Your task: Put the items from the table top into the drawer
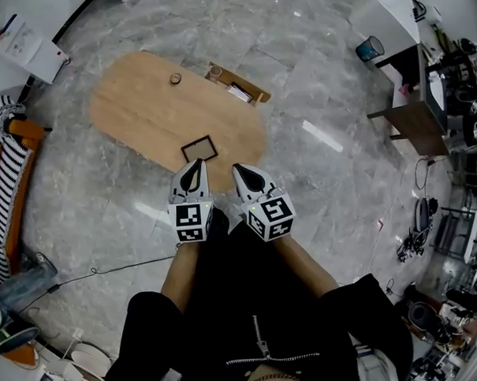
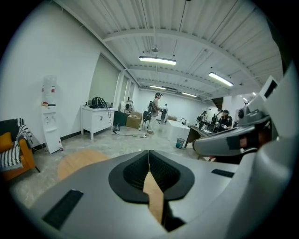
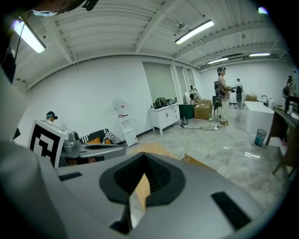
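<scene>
An oval wooden table (image 1: 140, 111) stands on the grey floor ahead of me. A small ring-shaped item (image 1: 175, 79) lies near its far edge, and a flat black-framed square (image 1: 199, 149) lies near its near edge. On the table's far right side a wooden drawer (image 1: 238, 84) stands pulled out with something pale inside. My left gripper (image 1: 195, 165) and right gripper (image 1: 238, 169) hover side by side just short of the table's near edge, both shut and empty. In the left gripper view the left gripper (image 2: 149, 155) shows its jaws meeting; the right gripper (image 3: 144, 156) looks the same in the right gripper view.
A striped and orange armchair (image 1: 3, 180) stands at the left. A black cable (image 1: 92, 273) runs across the floor near my feet. A dark desk (image 1: 412, 107) and a blue bin (image 1: 369, 48) are at the right, with cluttered gear beyond. People (image 2: 156, 109) stand far off.
</scene>
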Available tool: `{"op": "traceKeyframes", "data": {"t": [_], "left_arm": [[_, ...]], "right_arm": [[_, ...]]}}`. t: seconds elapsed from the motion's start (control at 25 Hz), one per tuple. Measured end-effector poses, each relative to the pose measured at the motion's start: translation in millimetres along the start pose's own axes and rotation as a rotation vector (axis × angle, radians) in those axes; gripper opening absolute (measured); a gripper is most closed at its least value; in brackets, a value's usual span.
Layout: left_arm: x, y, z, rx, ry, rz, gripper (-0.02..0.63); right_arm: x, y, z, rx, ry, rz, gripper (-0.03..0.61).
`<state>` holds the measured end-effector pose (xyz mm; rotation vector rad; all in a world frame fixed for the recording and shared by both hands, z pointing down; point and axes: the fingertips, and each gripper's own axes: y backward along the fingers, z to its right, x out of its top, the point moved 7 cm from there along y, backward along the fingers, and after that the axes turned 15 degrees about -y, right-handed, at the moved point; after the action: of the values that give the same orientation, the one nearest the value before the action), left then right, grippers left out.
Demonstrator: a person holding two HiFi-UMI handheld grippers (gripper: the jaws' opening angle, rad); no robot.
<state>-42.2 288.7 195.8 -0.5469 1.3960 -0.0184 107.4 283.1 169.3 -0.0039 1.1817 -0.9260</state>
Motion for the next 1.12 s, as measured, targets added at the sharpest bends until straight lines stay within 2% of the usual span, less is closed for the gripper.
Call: {"op": "traceKeyframes", "data": {"t": [0.28,0.64,1.12], "left_arm": [[1.9,0.3,-21.3,0.056,0.012,0.015,0.015],[-1.7,-10.0,-31.8,0.124,0.044,-0.021,0.014],[35.7,-88.8,-49.3,0.202,0.035,-0.066,0.015]], "right_arm": [[7.8,-19.3,-2.2,0.01,0.009,-0.016,0.008],[18.4,-49.0,5.7,0.049,0.01,-0.033,0.008],[83.2,-124.3,63.3,0.172,-0.017,-0.077,0.008]]}}
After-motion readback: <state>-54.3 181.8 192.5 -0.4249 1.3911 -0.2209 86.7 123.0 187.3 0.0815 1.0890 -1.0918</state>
